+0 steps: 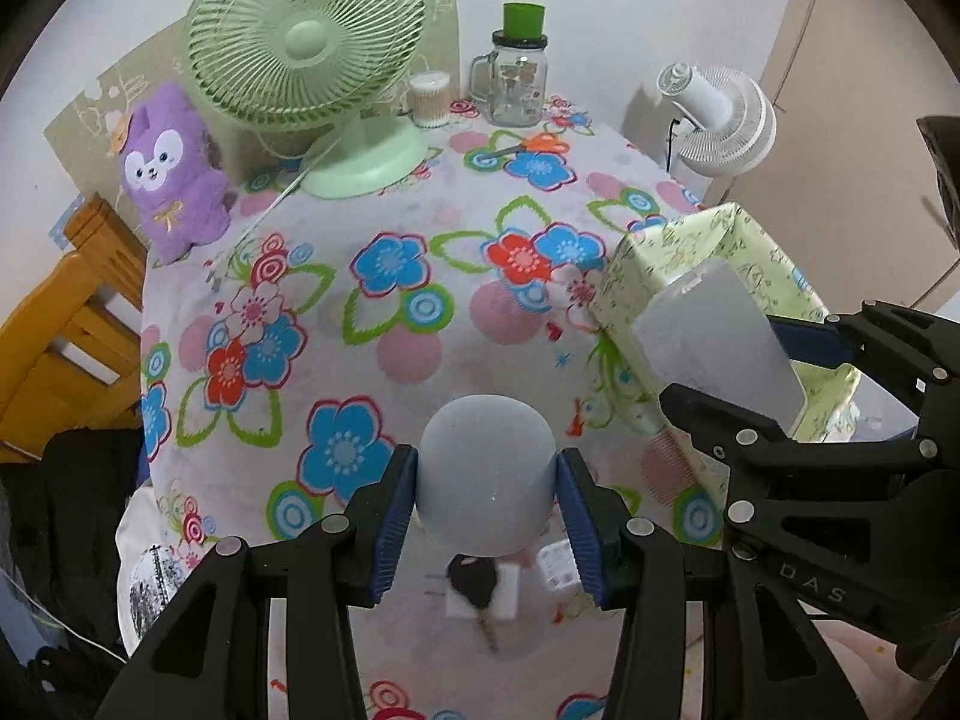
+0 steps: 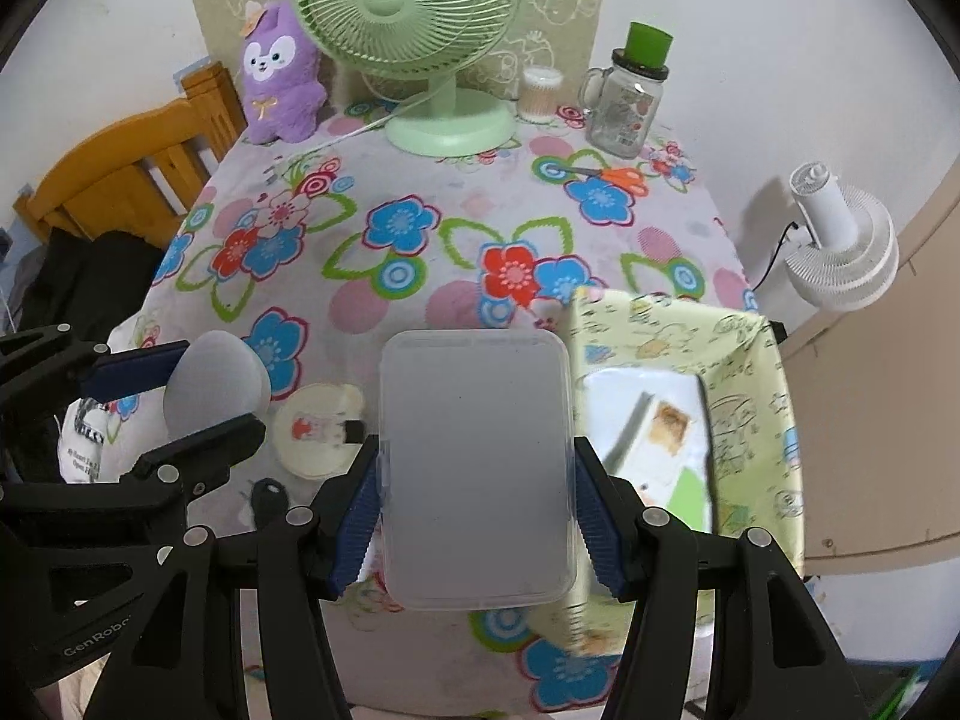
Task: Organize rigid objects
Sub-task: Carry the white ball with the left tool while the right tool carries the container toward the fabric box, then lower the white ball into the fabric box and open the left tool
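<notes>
Left wrist view: the left tool (image 1: 486,480) is clenched on a pale grey dome (image 1: 485,471), rounded on top with a fine ribbed texture, its sides pressed by both blue pads (image 1: 393,528). The dome is held above the desk (image 1: 384,324), which is covered in a flowered cloth. Under the dome lie a black item on a white card (image 1: 483,591) and a small white packet (image 1: 555,564), both partly hidden and blurred; what they are cannot be told.

To the right of the dome, the right tool (image 2: 477,516) grasps a frosted, translucent box (image 2: 477,462) with rounded corners, held by its long sides; its contents cannot be made out. In the right wrist view the box stands just beside a green patterned bin (image 2: 750,420), at the bin's left wall. Inside the bin are a white sheet with a brown patch and a green scrap, blurred. The box's lower edge covers part of the bin's near corner. Left of the box, a round white lid (image 2: 318,426) with a small picture lies on the desk, partly behind the left tool.
</notes>
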{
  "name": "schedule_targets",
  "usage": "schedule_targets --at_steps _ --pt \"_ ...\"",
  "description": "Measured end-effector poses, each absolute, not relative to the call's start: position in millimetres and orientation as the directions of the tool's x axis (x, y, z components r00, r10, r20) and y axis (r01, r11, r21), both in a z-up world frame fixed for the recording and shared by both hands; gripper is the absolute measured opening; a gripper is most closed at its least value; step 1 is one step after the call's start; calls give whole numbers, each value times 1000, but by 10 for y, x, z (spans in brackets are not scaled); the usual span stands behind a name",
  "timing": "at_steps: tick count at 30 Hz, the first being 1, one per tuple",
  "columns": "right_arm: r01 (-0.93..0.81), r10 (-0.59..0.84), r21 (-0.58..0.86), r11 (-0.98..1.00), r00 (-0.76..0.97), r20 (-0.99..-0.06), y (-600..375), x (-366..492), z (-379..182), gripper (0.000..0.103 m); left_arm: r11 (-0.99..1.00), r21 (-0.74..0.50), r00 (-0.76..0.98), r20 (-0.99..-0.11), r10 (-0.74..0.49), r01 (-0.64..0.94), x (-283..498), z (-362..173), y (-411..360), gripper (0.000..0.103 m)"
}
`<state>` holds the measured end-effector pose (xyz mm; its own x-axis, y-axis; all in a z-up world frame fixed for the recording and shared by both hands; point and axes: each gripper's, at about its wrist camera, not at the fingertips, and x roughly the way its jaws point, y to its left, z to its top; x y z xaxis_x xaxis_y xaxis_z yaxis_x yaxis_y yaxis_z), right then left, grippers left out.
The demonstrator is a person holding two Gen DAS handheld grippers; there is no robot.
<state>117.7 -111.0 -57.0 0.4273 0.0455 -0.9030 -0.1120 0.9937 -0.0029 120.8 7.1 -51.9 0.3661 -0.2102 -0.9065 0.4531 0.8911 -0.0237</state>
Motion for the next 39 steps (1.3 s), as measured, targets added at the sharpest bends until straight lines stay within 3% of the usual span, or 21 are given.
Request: schedule_targets --at_steps 19,39 --pt "-96 47 7 995 423 -905 -1950 1311 -571 63 886 -38 367 -902 -229 462 1329 -506 -750 48" --pt "13 51 60 998 373 -926 -2823 1281 -792 63 817 -41 292 -923 -252 574 1568 -732 -1621 48"
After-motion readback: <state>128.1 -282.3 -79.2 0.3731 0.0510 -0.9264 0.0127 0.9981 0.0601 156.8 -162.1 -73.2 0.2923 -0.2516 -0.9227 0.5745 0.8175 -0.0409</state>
